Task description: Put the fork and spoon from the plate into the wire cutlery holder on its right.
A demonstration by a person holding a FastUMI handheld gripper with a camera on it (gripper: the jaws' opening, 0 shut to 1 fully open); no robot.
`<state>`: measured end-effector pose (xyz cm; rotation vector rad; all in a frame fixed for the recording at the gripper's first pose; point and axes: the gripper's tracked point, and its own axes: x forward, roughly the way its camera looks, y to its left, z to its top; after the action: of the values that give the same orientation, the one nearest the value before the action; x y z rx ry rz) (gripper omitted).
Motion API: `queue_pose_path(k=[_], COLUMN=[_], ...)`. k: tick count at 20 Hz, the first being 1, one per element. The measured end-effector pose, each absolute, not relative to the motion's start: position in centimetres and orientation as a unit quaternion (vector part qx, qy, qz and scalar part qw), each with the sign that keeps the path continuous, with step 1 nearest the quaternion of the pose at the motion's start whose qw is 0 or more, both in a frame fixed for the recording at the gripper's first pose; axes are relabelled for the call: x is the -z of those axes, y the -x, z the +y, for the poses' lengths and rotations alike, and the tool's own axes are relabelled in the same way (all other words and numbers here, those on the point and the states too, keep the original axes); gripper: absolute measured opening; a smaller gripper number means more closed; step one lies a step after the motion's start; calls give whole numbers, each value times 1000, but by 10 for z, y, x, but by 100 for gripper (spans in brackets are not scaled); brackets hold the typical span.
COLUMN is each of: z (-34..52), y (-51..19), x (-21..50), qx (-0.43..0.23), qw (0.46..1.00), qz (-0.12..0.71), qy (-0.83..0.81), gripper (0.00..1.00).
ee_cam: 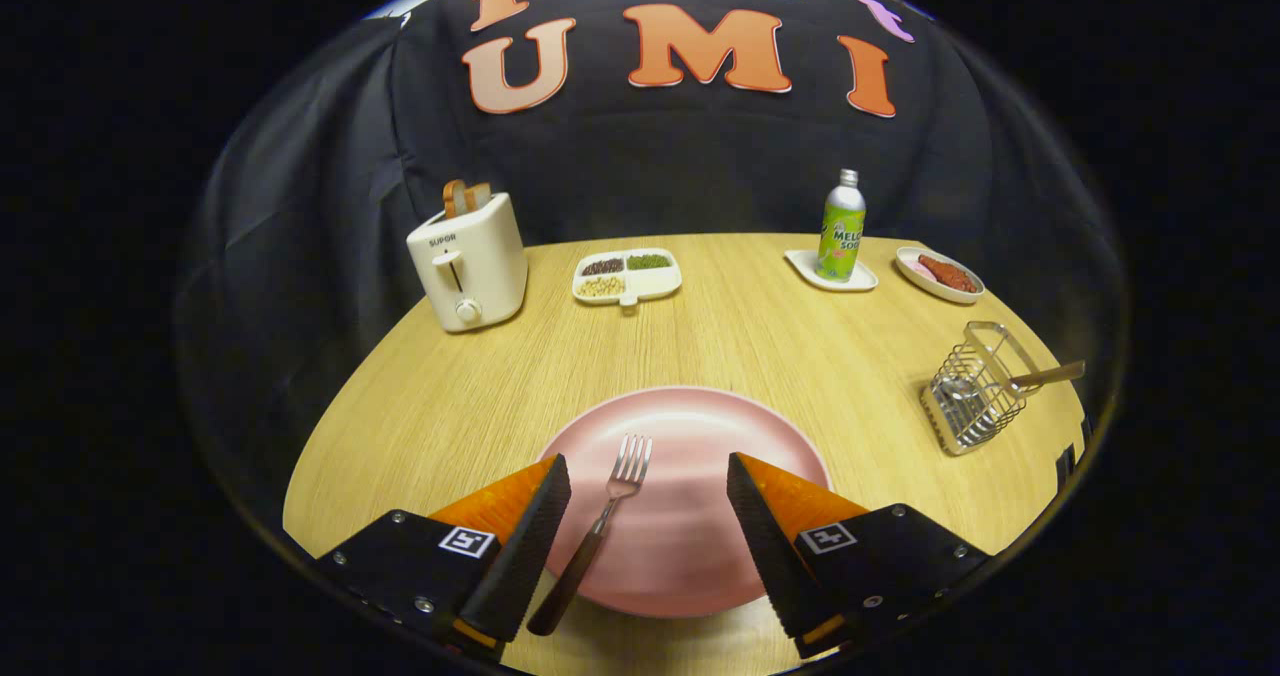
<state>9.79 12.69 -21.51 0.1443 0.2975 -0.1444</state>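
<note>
A pink plate (pixel 700 426) lies on the wooden table just ahead of my fingers. On it rests a fork (pixel 600 516) with a dark handle, tines pointing away, its handle running back over the plate's near rim beside one finger. My gripper (pixel 650 481) hovers open over the plate's near half, with the fork between the fingers and nothing pressed. Off to the right of the plate stands the wire cutlery holder (pixel 972 386). A spoon (pixel 1040 376) sits in it, its handle sticking out to the right.
At the back of the table stand a white toaster (pixel 470 261) with bread, a divided snack tray (pixel 627 276), a green bottle (pixel 842 228) on a small white dish, and an oval dish (pixel 940 274) with food. Bare wood separates plate and holder.
</note>
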Motion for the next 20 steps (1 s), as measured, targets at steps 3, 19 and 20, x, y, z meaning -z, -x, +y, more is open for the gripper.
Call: queue_pose_path(k=[3, 19, 20], z=[138, 123, 121], y=[-100, -97, -97], x=[246, 265, 262], qx=[70, 54, 52], qw=[975, 943, 945], qz=[201, 326, 322], qy=[-69, -34, -37], gripper=[86, 6, 5])
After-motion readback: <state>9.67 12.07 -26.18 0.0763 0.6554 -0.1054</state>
